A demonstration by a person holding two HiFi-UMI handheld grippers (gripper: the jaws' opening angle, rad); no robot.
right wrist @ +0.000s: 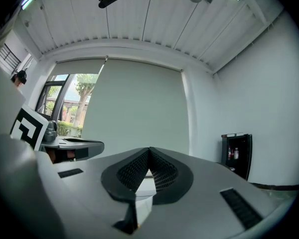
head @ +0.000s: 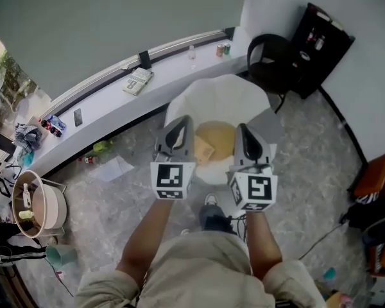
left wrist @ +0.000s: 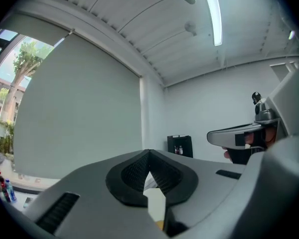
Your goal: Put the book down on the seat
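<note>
- Speckled grey floor (head: 308,172) and a long white window ledge (head: 173,66) fill my head view. A white tub chair (head: 218,88) stands mid-frame, just beyond both grippers.
- On the chair's yellowish seat cushion (head: 223,136) lies a flat tan book (head: 204,150). It shows between the two grippers.
- The book's left part is hidden behind the left gripper (head: 179,122), so I can't tell its long axis or which way it points. No title is readable at this size.
- The left gripper is clenched. In its own view (left wrist: 149,156) the pads meet with nothing between them, aimed at the wall and ceiling.
- The right gripper (head: 244,130) is clenched too. In its own view (right wrist: 149,153) the pads are together and empty.
- A booklet (head: 138,81) lies flat on the ledge, long axis running away from me. Its dark print is too small to read.
- Two cans (head: 223,49) stand on the ledge near the corner.
- A black cabinet (head: 321,40) against the wall holds small bottles, and their labels are unreadable.
</note>
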